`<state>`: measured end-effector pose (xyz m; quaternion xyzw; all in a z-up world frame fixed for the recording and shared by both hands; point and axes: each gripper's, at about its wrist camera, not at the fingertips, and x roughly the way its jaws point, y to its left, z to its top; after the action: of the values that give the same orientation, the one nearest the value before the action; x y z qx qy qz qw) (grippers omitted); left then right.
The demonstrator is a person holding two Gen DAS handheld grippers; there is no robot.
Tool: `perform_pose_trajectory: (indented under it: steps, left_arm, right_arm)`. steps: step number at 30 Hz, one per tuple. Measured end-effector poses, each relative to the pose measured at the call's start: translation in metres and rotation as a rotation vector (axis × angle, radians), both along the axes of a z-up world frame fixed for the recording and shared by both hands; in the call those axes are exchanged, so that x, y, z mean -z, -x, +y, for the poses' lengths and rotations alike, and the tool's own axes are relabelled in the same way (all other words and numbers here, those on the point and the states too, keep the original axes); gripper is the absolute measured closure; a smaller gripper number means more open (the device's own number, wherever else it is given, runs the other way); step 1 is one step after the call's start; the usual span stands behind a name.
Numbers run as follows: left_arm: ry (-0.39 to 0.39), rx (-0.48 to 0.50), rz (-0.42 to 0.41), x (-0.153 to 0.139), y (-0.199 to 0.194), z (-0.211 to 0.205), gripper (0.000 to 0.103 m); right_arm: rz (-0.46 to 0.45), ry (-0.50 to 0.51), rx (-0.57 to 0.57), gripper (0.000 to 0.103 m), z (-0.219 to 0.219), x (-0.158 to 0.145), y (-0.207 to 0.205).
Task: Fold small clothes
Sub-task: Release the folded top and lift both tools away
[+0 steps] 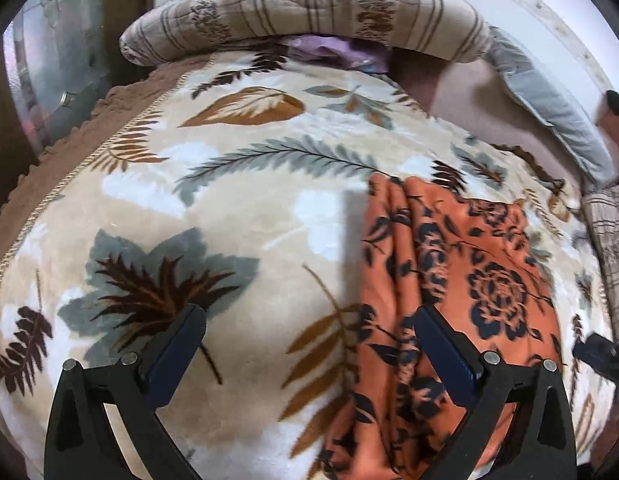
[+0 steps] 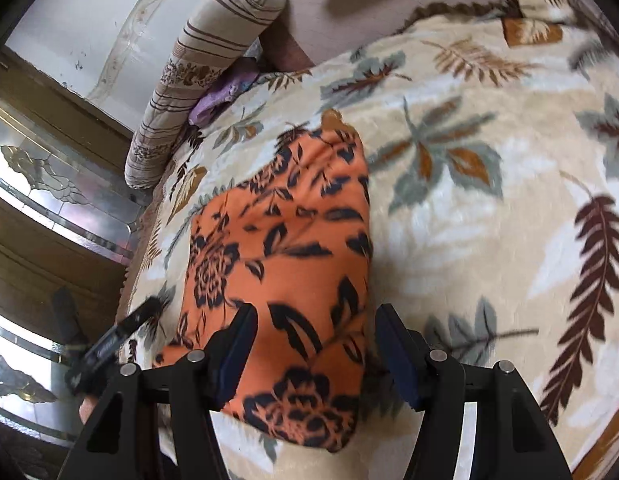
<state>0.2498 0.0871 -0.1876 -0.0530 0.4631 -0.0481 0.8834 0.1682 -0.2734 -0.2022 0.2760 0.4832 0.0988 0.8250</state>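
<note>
An orange garment with a black flower print (image 1: 449,280) lies folded into a long strip on the leaf-patterned blanket (image 1: 249,208). It also shows in the right wrist view (image 2: 285,248), on the blanket (image 2: 489,220). My left gripper (image 1: 309,320) is open above the garment's left edge, its right finger over the cloth. My right gripper (image 2: 315,320) is open, its jaws on either side of the garment's near end, holding nothing. The left gripper's tip (image 2: 109,344) shows at the lower left of the right wrist view.
A rolled striped quilt (image 1: 309,12) lies along the far end of the bed, with a purple cloth (image 1: 329,48) tucked under it. A grey pillow (image 1: 549,120) sits at the right. A glass-panelled wooden door (image 2: 49,184) stands beside the bed.
</note>
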Motion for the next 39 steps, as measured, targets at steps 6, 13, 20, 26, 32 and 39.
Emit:
perform_pose_trajectory:
  steps: [6,13,20,26,32,39]
  left_arm:
    - [-0.074,-0.022,-0.070,-0.009,0.007,-0.005,0.000]
    - [-0.103,-0.009,-0.095,-0.014,0.006,-0.020,0.000]
    - [-0.106,0.016,-0.080,-0.011,0.003,-0.029,0.000]
    - [-0.152,0.042,-0.051,-0.001,-0.001,-0.037,0.000]
    - [-0.193,0.071,-0.048,0.004,0.000,-0.042,0.000]
    - [-0.216,0.089,-0.061,0.004,0.003,-0.047,0.000]
  right_arm:
    - [-0.030,-0.051,0.013,0.037,-0.009,0.008,0.006]
    - [-0.061,-0.103,0.023,0.037,-0.016,0.004,0.005]
    - [-0.114,-0.124,-0.018,0.037,-0.004,0.002,0.001]
    - [-0.045,-0.069,-0.080,0.037,0.019,0.025,-0.015]
    - [-0.055,-0.056,-0.067,0.038,0.016,0.020,-0.017]
    - [-0.166,-0.058,-0.118,0.038,0.026,-0.001,-0.011]
